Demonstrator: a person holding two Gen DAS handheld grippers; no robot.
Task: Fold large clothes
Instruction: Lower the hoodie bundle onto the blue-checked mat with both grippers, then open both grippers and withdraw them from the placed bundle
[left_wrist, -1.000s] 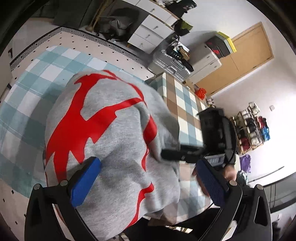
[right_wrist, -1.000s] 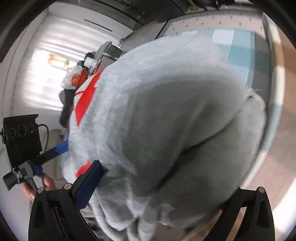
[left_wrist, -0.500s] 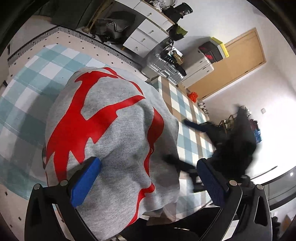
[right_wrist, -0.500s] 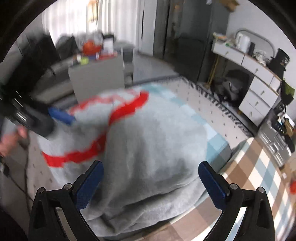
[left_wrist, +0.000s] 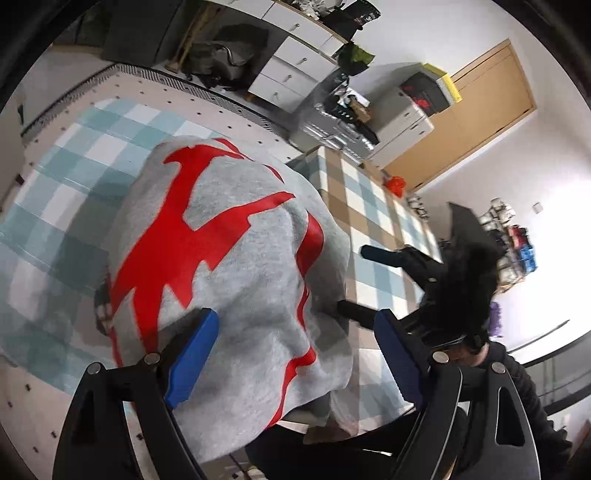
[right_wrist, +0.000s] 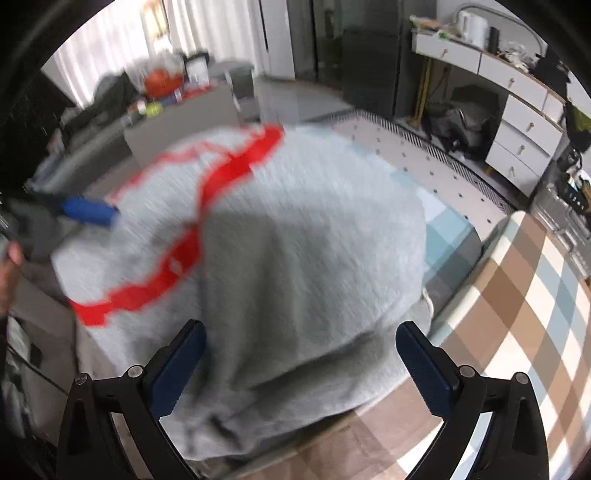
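Lying on: the grey sweatshirt (left_wrist: 236, 295) is resting in a folded mound on the checked cloth (left_wrist: 66, 206) covering the table, near its front edge.
Change in the sweatshirt: a second ago it was bulging up and filling the right wrist view; now it is sitting lower and flatter, with the cloth and room showing around it.
Look of the sweatshirt: heather-grey fleece is carrying a large red splayed print on top, and a red band is running along the folded edge (right_wrist: 177, 266); soft creases are gathering at the near side.
Left gripper (left_wrist: 295, 354): its blue-padded jaws are closing, standing wide over the near part of the mound with fabric between them but pressing on nothing.
Right gripper (right_wrist: 299, 365): released, its fingers are hovering apart above the grey fold; earlier it was buried in the cloth, and in the left wrist view it is now pulled away beside the garment (left_wrist: 373, 284).
Surroundings: white drawers (left_wrist: 291, 70) and a wooden door (left_wrist: 472, 122) are standing beyond the table.
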